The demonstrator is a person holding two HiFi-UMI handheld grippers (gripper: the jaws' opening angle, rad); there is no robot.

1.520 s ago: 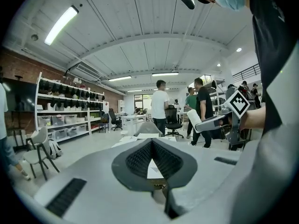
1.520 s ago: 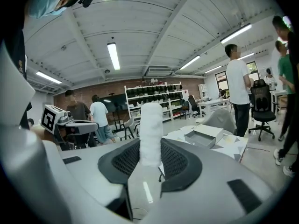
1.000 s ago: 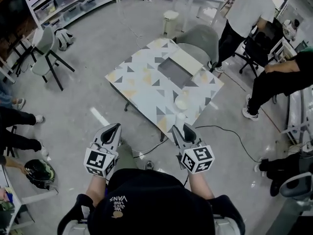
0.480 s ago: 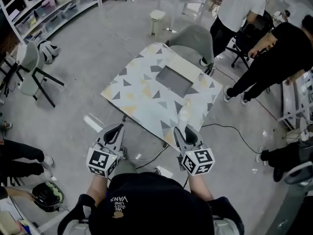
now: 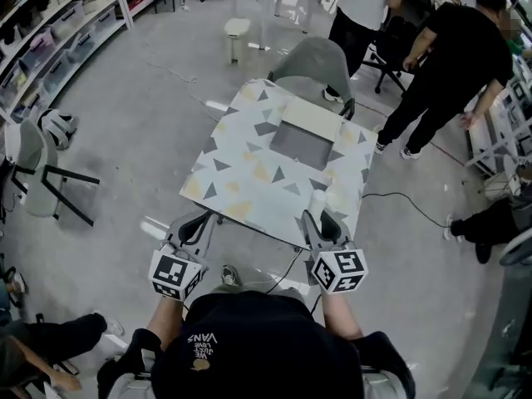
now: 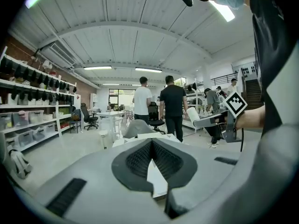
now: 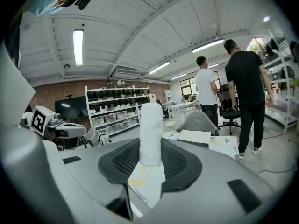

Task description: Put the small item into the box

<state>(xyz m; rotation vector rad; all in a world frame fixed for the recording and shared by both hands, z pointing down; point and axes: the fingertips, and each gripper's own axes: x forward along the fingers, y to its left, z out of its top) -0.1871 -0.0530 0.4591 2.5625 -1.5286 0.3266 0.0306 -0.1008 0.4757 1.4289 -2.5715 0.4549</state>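
Note:
A white cylindrical roll (image 7: 151, 134) stands upright between the pads of my right gripper (image 7: 151, 154), which is shut on it. In the head view that gripper (image 5: 318, 216) hovers over the near right edge of the patterned table (image 5: 233, 181), with the roll (image 5: 317, 199) at its tips. The box (image 5: 299, 145) lies open on the far half of the table, showing a grey inside and a cream lid (image 5: 314, 116) behind; its lid (image 7: 195, 136) also appears beyond the roll. My left gripper (image 5: 196, 223) sits short of the table's near left edge, its tips (image 6: 152, 143) together and nothing between them.
A grey chair (image 5: 312, 61) stands behind the table. Two people (image 5: 453, 56) stand at the right rear. A cable (image 5: 399, 198) runs over the floor to the right. Another chair (image 5: 37, 169) and shelving (image 5: 50, 40) are on the left.
The table has shifted in view as I stepped around it and closer; both grippers now reach its near edge. The people at the right have moved. The grip on the roll is unchanged.

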